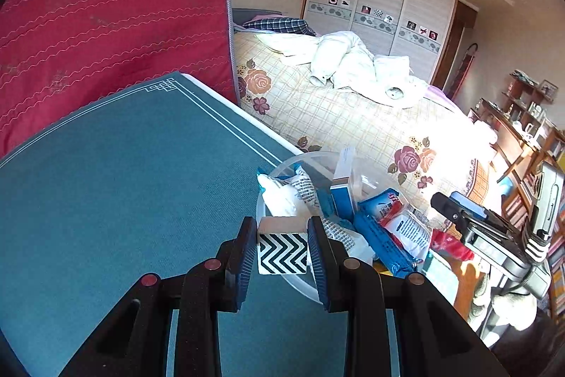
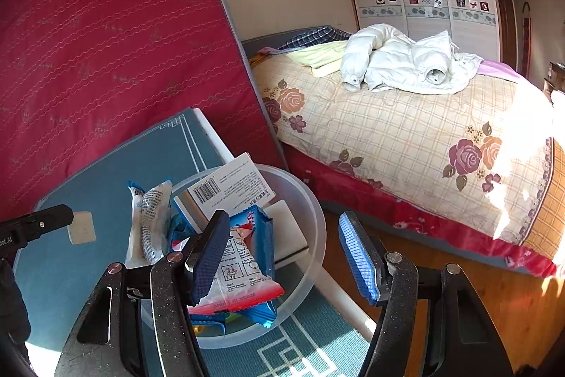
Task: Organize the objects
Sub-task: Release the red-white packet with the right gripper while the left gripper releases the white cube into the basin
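Note:
My left gripper (image 1: 282, 248) is shut on a small cube with a black-and-white zigzag face (image 1: 282, 252), held just above the near rim of a clear plastic bowl (image 1: 263, 200). The bowl holds blue-and-white packets (image 1: 395, 221) and a blue-and-white box (image 1: 344, 196). In the right wrist view the bowl (image 2: 310, 200) sits at the table's right edge, with the packets (image 2: 247, 257) and the barcoded box (image 2: 226, 188) inside. My right gripper (image 2: 282, 253) is open and empty over the bowl's right side. The cube (image 2: 82, 228) and left gripper show at the left.
The teal table mat (image 1: 123, 182) has white border lines. A red mattress (image 1: 106, 6) leans behind the table. A bed with a floral cover (image 2: 406, 136) and a white jacket (image 2: 406, 62) stands to the right, with wooden floor (image 2: 459, 271) between.

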`<state>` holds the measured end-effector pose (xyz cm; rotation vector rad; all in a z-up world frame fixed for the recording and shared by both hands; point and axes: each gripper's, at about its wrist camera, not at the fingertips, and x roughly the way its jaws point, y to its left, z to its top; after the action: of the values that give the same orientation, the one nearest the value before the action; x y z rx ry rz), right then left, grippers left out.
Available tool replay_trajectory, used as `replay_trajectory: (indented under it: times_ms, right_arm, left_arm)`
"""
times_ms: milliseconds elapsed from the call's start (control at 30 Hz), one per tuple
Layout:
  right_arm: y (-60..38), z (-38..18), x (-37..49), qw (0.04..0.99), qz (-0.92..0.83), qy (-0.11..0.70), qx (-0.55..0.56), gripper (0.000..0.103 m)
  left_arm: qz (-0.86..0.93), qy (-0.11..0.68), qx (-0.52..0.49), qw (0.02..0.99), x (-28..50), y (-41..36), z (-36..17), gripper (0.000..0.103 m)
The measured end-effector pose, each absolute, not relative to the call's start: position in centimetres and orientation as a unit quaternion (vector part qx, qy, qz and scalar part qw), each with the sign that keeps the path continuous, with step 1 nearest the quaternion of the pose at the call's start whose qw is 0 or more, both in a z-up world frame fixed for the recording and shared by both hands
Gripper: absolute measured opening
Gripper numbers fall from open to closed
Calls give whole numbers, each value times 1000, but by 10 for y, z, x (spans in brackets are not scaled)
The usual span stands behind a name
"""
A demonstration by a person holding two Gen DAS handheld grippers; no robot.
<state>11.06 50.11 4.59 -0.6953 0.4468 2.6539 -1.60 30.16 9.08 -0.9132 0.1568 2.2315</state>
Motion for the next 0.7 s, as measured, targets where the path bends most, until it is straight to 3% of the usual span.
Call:
replay_trajectory:
  times_ms: [700]
  right_arm:
    - [530,20,109,177,927,207,-257,66]
  left_arm:
    - [833,82,-367,405,-24,368,72,32]
